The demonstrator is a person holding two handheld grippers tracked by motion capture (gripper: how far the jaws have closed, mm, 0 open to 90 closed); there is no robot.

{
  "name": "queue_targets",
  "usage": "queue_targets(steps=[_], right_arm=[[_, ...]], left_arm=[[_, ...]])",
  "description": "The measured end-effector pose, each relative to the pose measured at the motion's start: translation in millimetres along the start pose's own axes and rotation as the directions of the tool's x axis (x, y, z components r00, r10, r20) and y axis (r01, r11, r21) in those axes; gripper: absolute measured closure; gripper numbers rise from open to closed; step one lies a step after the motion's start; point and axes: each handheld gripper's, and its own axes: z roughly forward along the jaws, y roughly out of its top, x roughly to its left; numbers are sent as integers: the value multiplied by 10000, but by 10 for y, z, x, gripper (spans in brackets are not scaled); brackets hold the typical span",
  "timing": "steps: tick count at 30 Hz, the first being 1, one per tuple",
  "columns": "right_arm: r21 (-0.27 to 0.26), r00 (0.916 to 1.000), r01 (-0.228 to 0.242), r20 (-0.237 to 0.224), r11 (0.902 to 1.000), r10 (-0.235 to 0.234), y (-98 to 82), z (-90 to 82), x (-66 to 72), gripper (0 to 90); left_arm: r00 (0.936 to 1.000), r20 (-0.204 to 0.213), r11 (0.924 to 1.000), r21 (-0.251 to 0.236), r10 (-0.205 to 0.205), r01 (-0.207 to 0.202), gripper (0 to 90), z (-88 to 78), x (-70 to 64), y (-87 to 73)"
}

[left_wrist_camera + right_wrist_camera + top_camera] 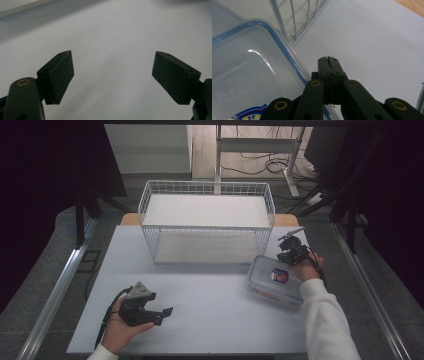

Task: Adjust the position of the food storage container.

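Two hand-held grippers over a pale grey table point(210, 315). The left gripper point(159, 314) lies low above the near left part of the table, cradled from below in the person's left hand point(120, 332); it points toward the table's middle, its grey three-cornered plate facing up and its cable trailing back past the wrist. In the left gripper view its two black pads point(58, 76) stand wide apart with nothing but bare tabletop between them: released. The right gripper point(291, 251) is held at the far right of the table, the right hand point(306, 268) reaching forward from a white sleeve point(327, 325). In the right gripper view its jaws are pressed together, clenched on nothing, just beside the blue-edged rim of a clear plastic lidded container point(249, 67). This container point(275, 281), bearing a round red-and-blue label, rests on the table at right, just in front of the right corner of a white wire basket point(207, 222), which stands at the table's far side.
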Motion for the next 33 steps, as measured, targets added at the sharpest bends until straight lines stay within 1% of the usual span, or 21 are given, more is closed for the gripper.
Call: queue_targets(steps=[5,6,7,8,10,11,12,13,14,15,16,17,20,21,22,26,27,29,30,31,33], right_arm=[[-17,9993,301,-224,9995,-301,-11,-12,-1,890],[12,9974,615,-386,9981,-614,-18,-27,35,891],[12,9974,615,-386,9981,-614,-18,-27,35,891],[91,9946,961,-405,9953,-957,-21,-46,96,891],[161,9902,1349,-384,9907,-1342,-28,-68,171,890],[161,9902,1349,-384,9907,-1342,-28,-68,171,890],[211,9847,1683,-490,9855,-1671,-39,-94,251,890],[211,9847,1683,-490,9855,-1671,-39,-94,251,890],[176,9792,1955,-593,9806,-1941,-53,-116,335,891],[176,9792,1955,-593,9806,-1941,-53,-116,335,891],[76,9694,2362,-701,9717,-2351,-67,-138,428,890],[36,9663,2482,-716,9687,-2473,-70,-144,459,890],[40,9564,2773,-966,9608,-2756,-74,-168,573,891],[40,9564,2773,-966,9608,-2756,-74,-168,573,891],[22,9489,2980,-1098,9546,-2960,-73,-180,641,890],[19,9435,3133,-1141,9496,-3111,-78,-196,715,889],[19,9435,3133,-1141,9496,-3111,-78,-196,715,889],[-109,9489,2989,-1025,9542,-2984,-87,-227,684,889],[-423,9608,2629,-793,9639,-2656,-107,-292,627,889],[-423,9608,2629,-793,9639,-2656,-107,-292,627,889],[-836,9725,2178,-656,9724,-2235,-155,-393,547,889]], left_arm=[[10000,-12,9999,130,15,-15,175,25,5,-1],[10000,-1,9998,192,32,-32,175,38,-1,-1],[10000,-1,9998,192,32,-32,175,38,-1,-1],[10000,-12,9997,230,59,-59,175,45,-9,-2],[10000,1,9996,262,86,-86,175,48,-20,-5],[10000,1,9996,262,86,-86,175,48,-20,-5],[10000,-4,9995,292,94,-94,176,50,-21,-5],[10000,-4,9995,292,94,-94,176,50,-21,-5],[10000,9,9995,298,84,-84,176,51,-22,-5],[10000,19,9995,308,80,-80,176,51,-22,-5],[10000,25,9994,344,87,-87,176,53,-23,-6],[10000,25,9994,344,87,-87,176,53,-23,-6],[9999,65,9991,415,90,-92,177,64,-28,-7],[9999,65,9991,415,90,-92,176,64,-28,-7],[9999,67,9992,399,94,-97,177,65,-29,-8],[10000,29,9989,462,44,-45,176,69,-22,-8],[10000,29,9989,462,44,-45,177,69,-22,-8],[10000,33,9988,494,-14,12,176,74,-17,-12],[10000,19,9987,502,-93,92,177,79,-11,-17],[10000,19,9987,502,-93,92,177,79,-11,-17],[9999,32,9986,506,-169,168,177,81,-4,-17]])
